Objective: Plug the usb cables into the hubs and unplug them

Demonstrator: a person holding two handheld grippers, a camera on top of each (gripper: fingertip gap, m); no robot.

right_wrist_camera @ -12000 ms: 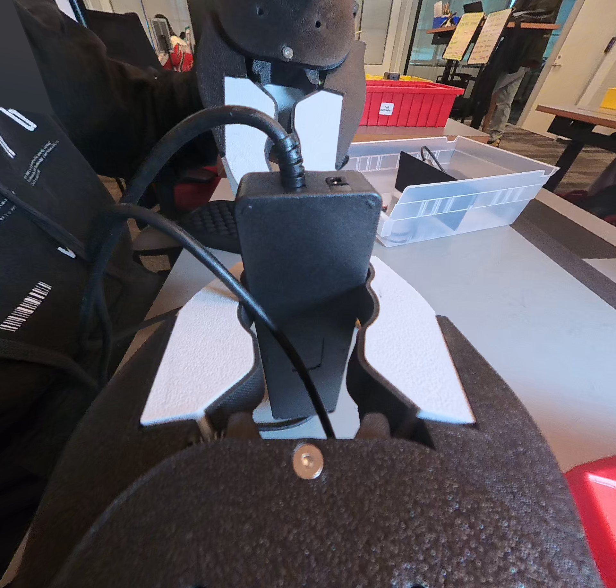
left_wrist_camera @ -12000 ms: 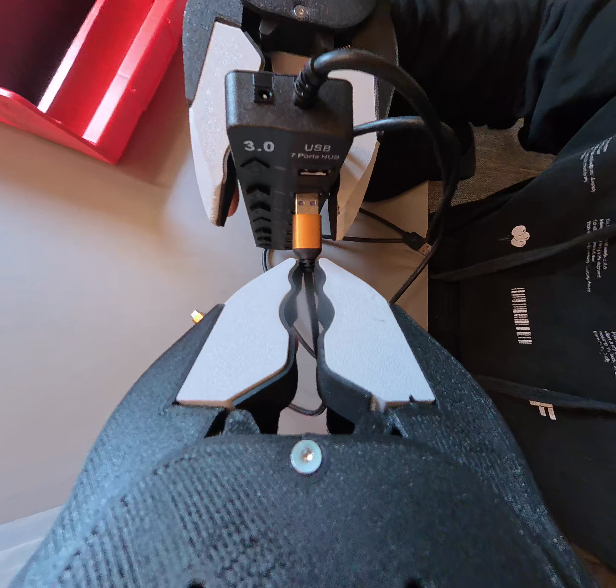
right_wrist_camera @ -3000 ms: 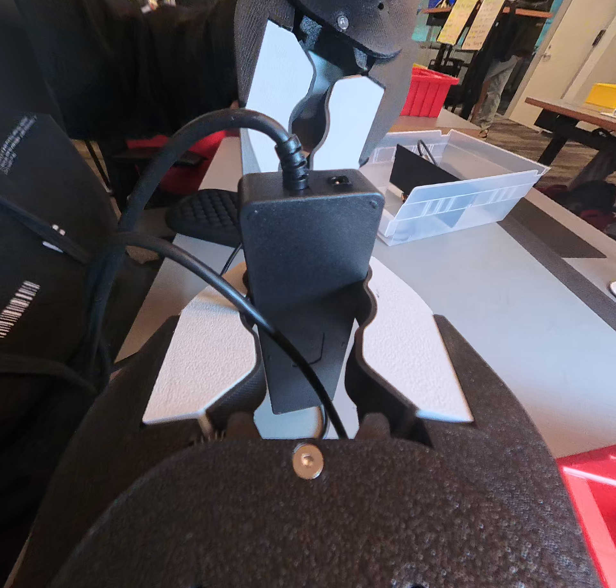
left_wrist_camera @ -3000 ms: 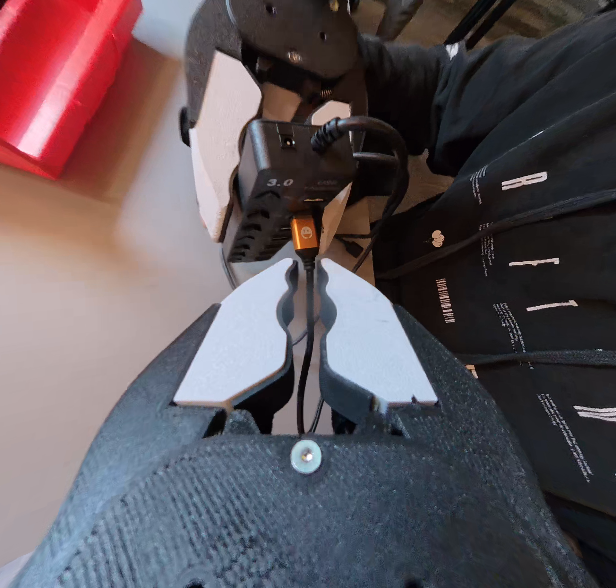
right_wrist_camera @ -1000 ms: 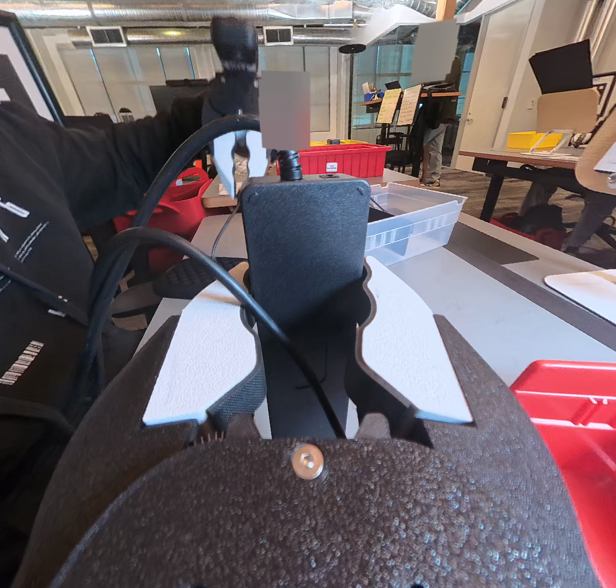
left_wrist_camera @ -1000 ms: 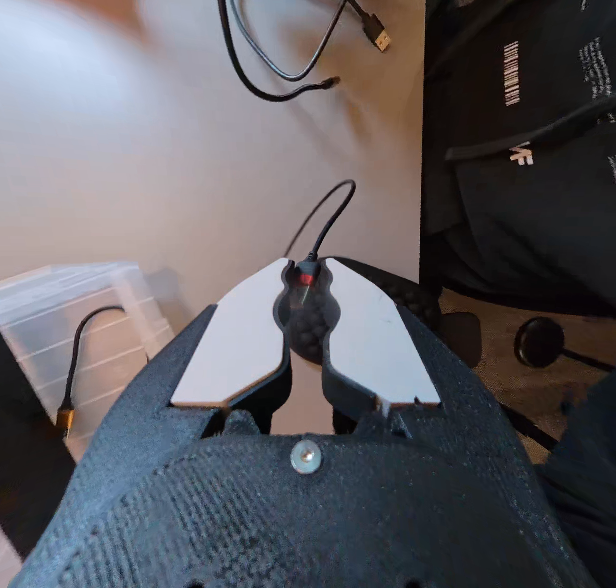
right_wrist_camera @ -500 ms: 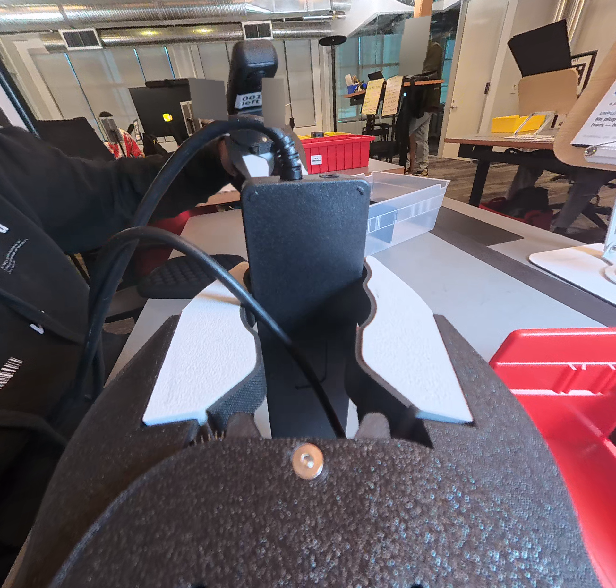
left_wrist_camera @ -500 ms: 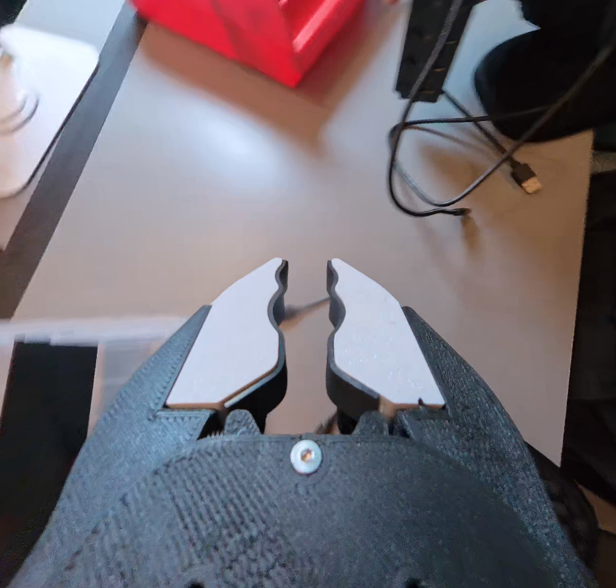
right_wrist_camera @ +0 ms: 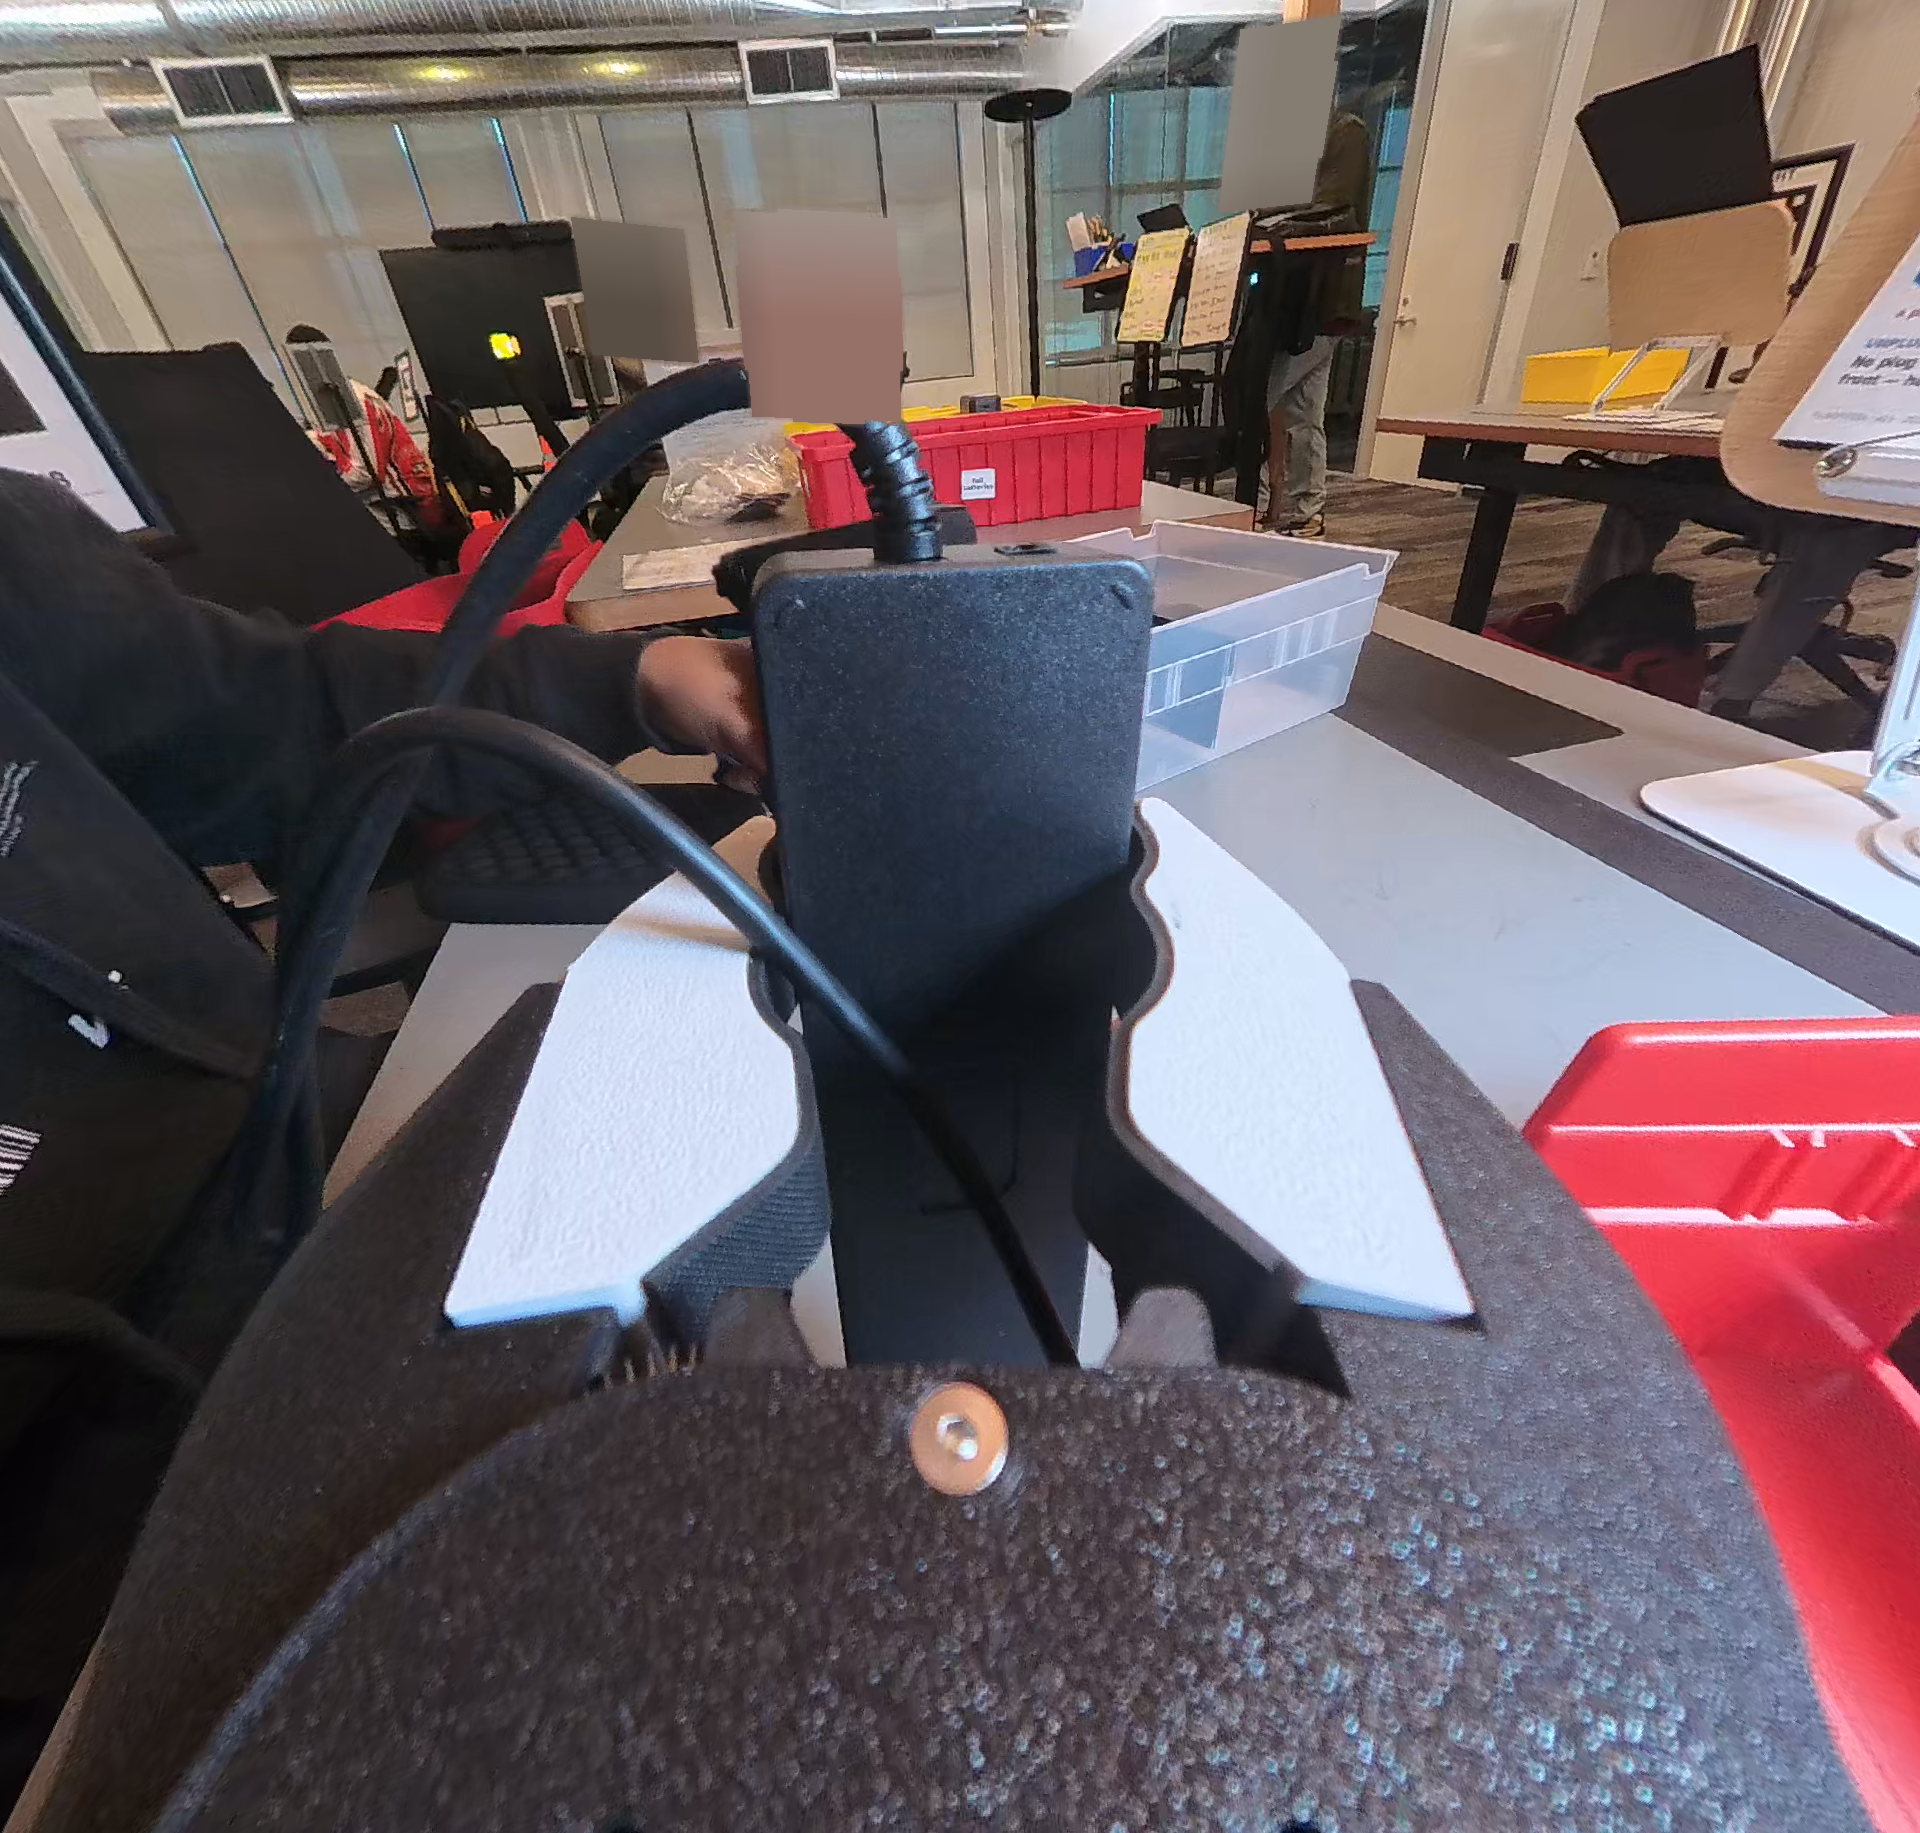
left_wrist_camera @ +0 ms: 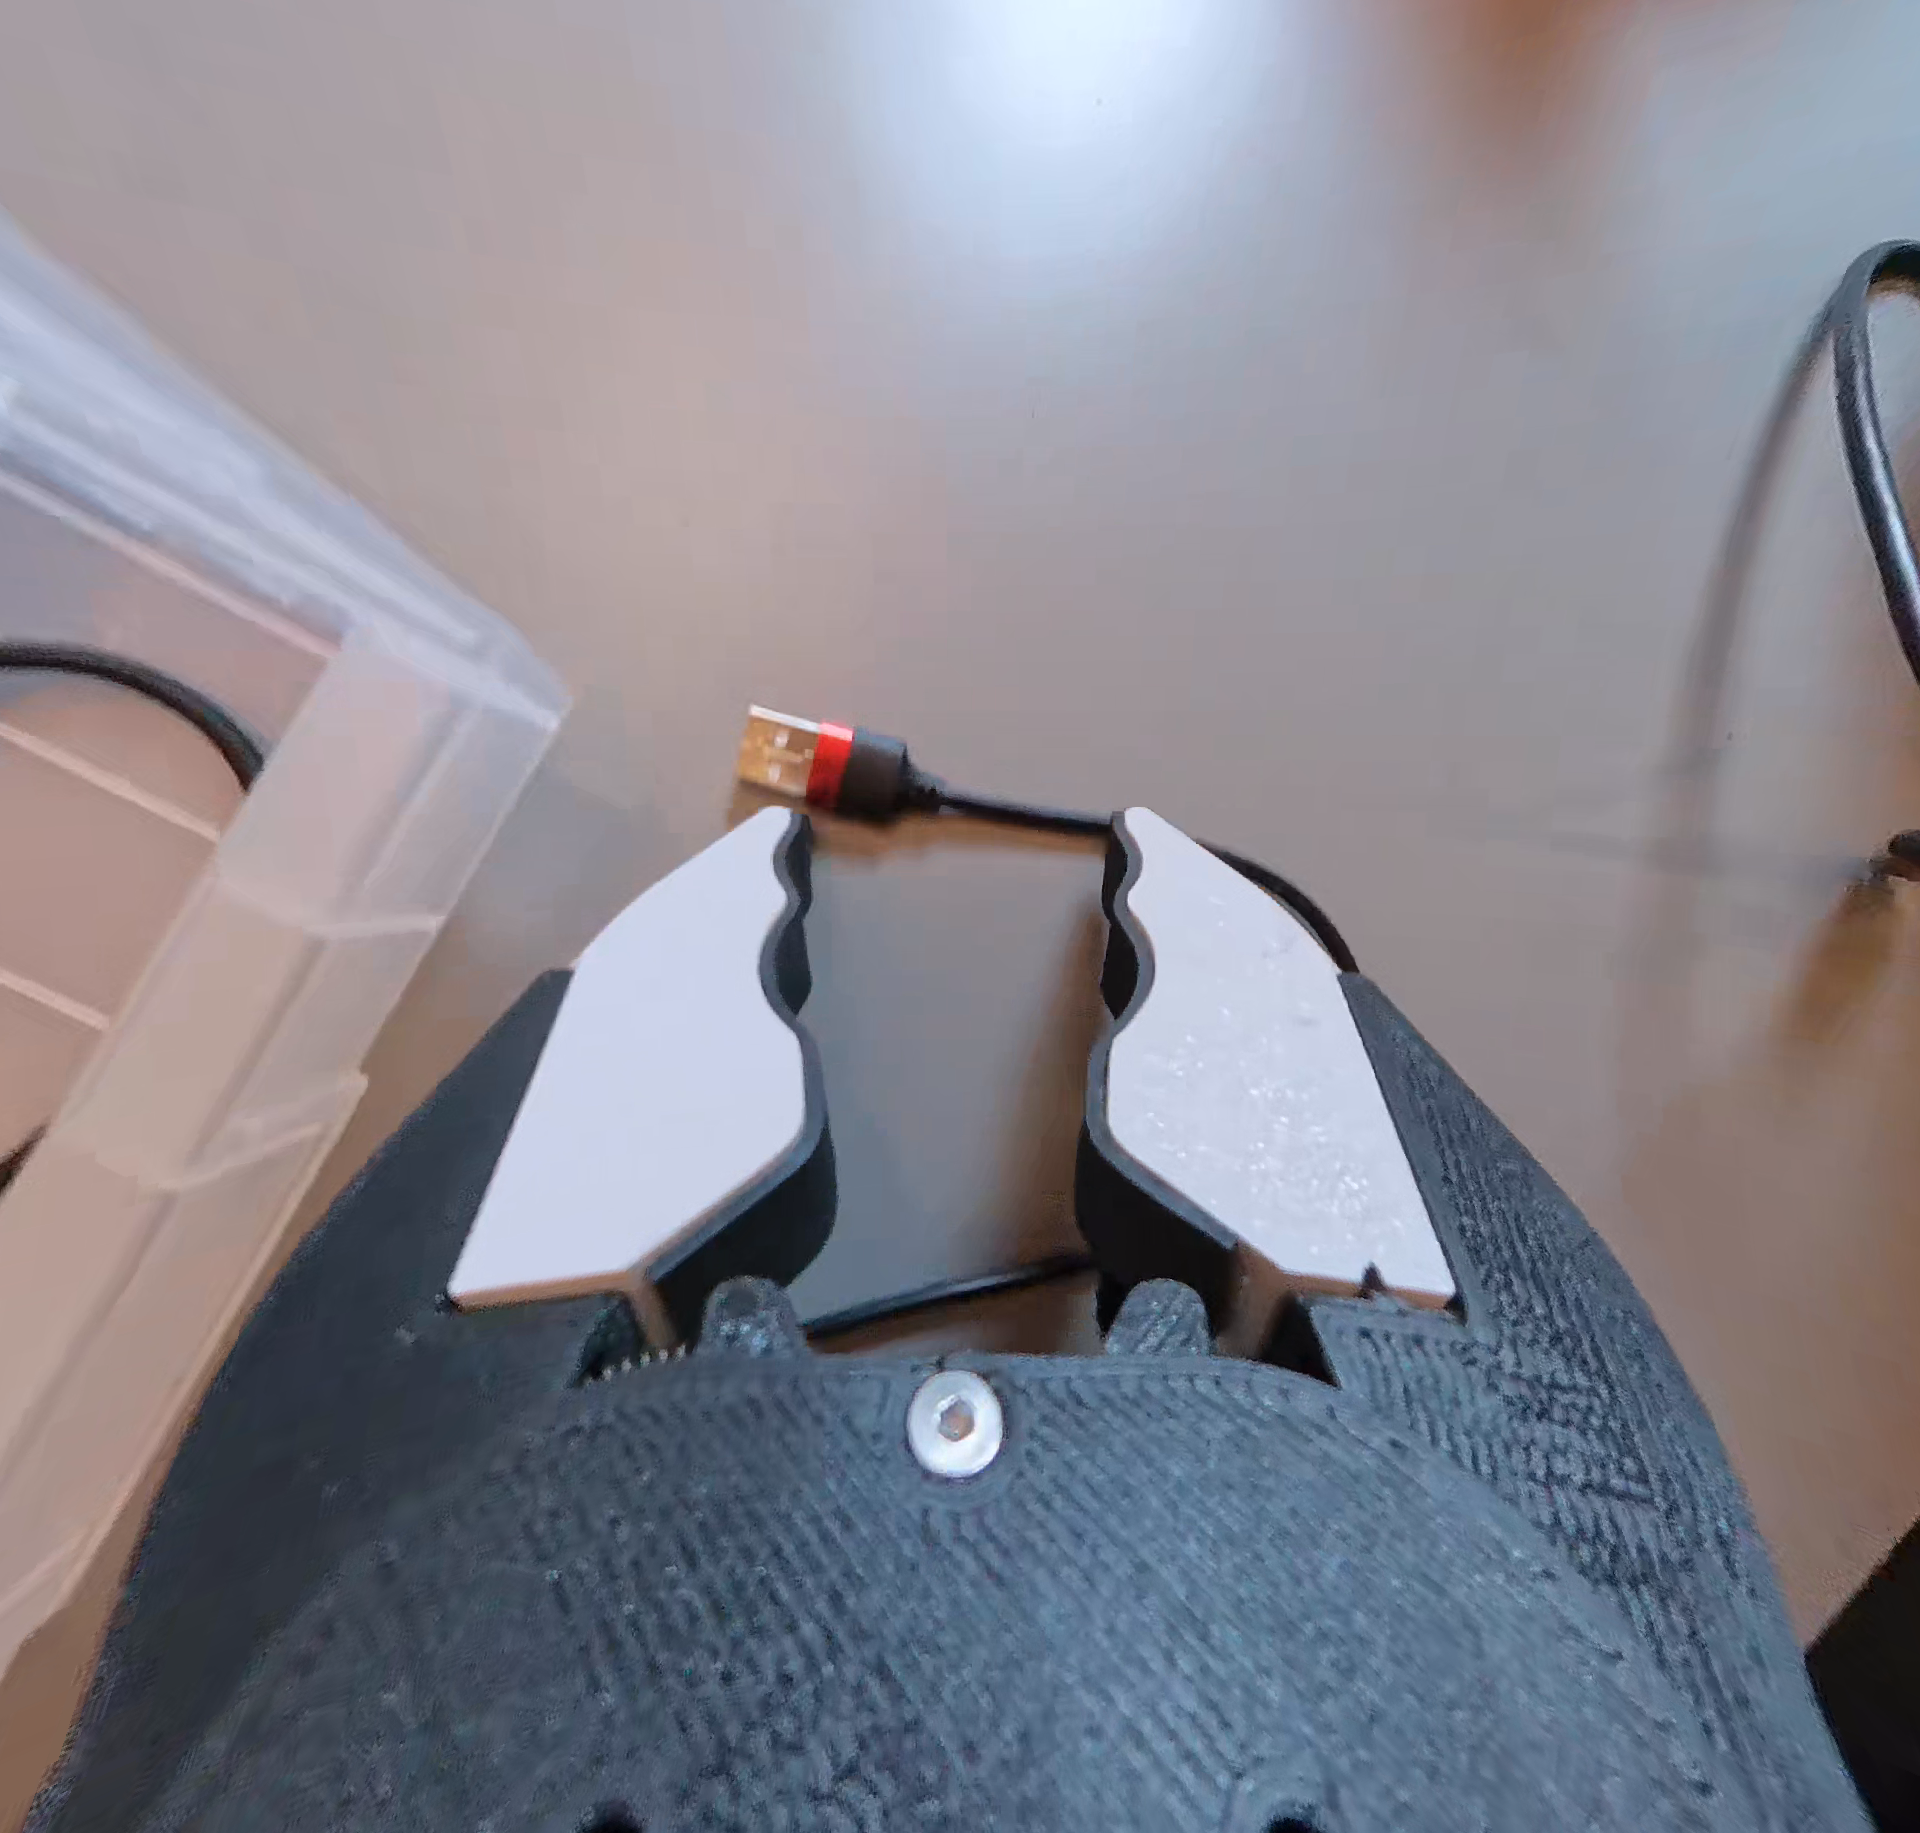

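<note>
Our left gripper [left_wrist_camera: 954,827] hangs low over the beige tabletop [left_wrist_camera: 1039,329], jaws spread wide and empty. Just beyond its tips, centre frame, lies the black USB cable with a red-banded metal plug [left_wrist_camera: 821,757], flat and free, apparently lined up for a pick. Left of frame sits a clear plastic bin [left_wrist_camera: 312,796]. Our right gripper [right_wrist_camera: 951,910] pinches the black rectangular USB hub [right_wrist_camera: 951,744] upright, we reckon to steady it for plugging.
</note>
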